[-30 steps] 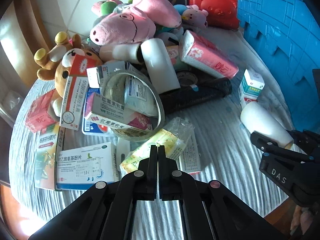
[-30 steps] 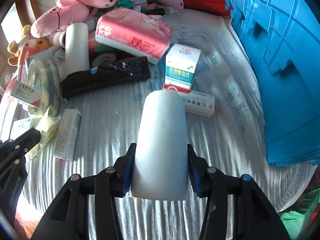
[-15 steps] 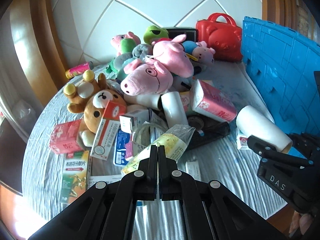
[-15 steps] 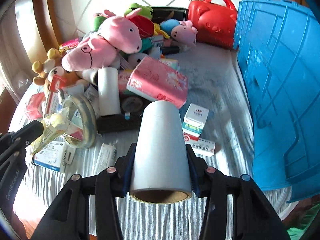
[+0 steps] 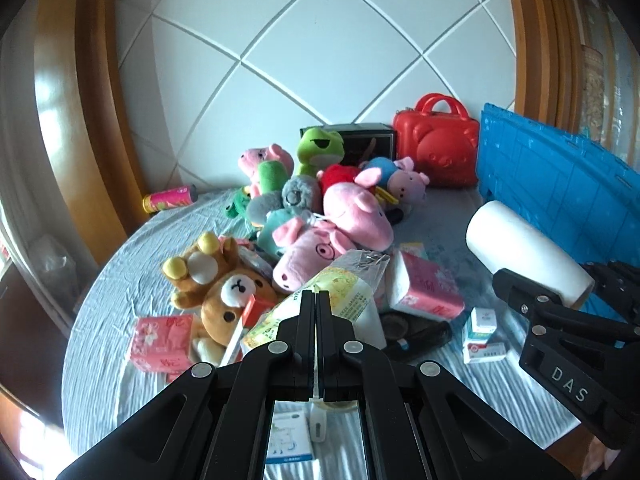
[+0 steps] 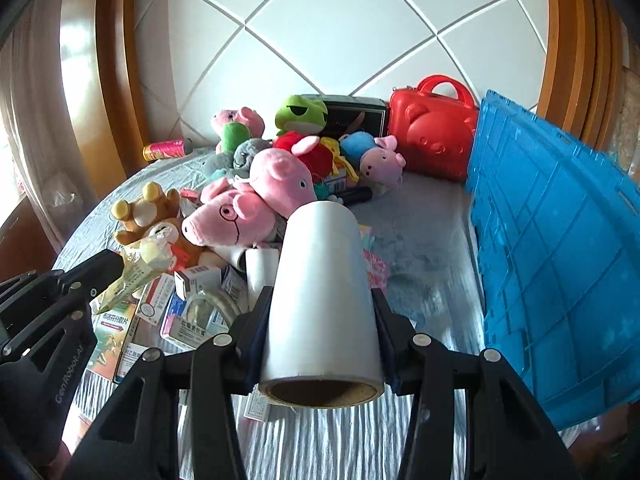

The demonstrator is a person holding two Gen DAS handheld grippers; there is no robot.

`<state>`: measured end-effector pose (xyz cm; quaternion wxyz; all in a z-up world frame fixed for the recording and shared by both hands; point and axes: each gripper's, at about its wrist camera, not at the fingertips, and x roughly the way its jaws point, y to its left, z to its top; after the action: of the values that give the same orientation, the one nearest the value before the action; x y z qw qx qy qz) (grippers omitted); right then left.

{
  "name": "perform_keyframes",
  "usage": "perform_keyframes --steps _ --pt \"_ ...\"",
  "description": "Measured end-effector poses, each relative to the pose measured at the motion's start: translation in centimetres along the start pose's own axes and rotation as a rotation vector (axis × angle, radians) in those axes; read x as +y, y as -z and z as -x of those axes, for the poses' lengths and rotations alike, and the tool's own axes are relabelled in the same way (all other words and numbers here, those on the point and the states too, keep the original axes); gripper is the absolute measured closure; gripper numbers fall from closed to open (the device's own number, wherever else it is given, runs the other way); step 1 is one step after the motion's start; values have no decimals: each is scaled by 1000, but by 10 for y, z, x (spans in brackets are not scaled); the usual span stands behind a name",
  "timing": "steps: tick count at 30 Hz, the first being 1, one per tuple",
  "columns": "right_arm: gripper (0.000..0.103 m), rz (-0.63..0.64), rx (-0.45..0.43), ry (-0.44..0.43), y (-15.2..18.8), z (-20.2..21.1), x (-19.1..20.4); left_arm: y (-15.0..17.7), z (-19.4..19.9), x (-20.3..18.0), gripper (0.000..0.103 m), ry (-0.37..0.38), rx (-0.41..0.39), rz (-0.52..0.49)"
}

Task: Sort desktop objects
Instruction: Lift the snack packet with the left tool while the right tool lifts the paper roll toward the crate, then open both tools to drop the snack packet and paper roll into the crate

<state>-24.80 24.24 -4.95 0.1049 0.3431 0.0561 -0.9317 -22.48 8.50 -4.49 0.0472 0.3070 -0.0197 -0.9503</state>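
Taking the blue crate [image 6: 560, 264] at the right edge of the surface [image 6: 432, 224] as the landmark, the farthest thing from it is the left gripper [image 5: 316, 300], clenched on the edge of a yellow-green plastic packet [image 5: 340, 284] that hangs clear of the clutter of medicine boxes [image 6: 188, 320] below it. Nearer the crate sits the heap of plush toys, with the pink pig [image 6: 232, 220] at its front and the red bear case [image 6: 432, 128] behind, touching the crate's far end. Nearest the crate, the right gripper [image 6: 320, 320] grasps a white film roll [image 6: 320, 296] across its middle, the cardboard core facing the camera, the roll lifted off the surface and pointing toward the toys. Both hands appear to be in the carry step, each with one item picked from the pile. The next move probably calls for swinging the roll rightward over the crate's rim, clearing that tall wall, then releasing it inside; the flimsy packet may swing or slip.
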Motion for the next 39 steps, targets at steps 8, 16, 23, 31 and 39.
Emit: perform_keyframes --steps 8,16,23,31,39 --pt "58 -22 -109 77 -34 40 4 -39 15 2 103 54 -97 -22" --pt "58 -64 -227 145 -65 76 -45 -87 33 -54 103 97 -214 -48" --pt "58 -81 -347 232 -79 134 -141 -131 66 -162 103 196 -319 -59" --pt "58 -173 -327 378 -39 179 -281 -136 94 -306 102 311 -294 -124" --pt "58 -239 -233 409 14 174 -376 -103 89 -400 103 341 -159 -183"
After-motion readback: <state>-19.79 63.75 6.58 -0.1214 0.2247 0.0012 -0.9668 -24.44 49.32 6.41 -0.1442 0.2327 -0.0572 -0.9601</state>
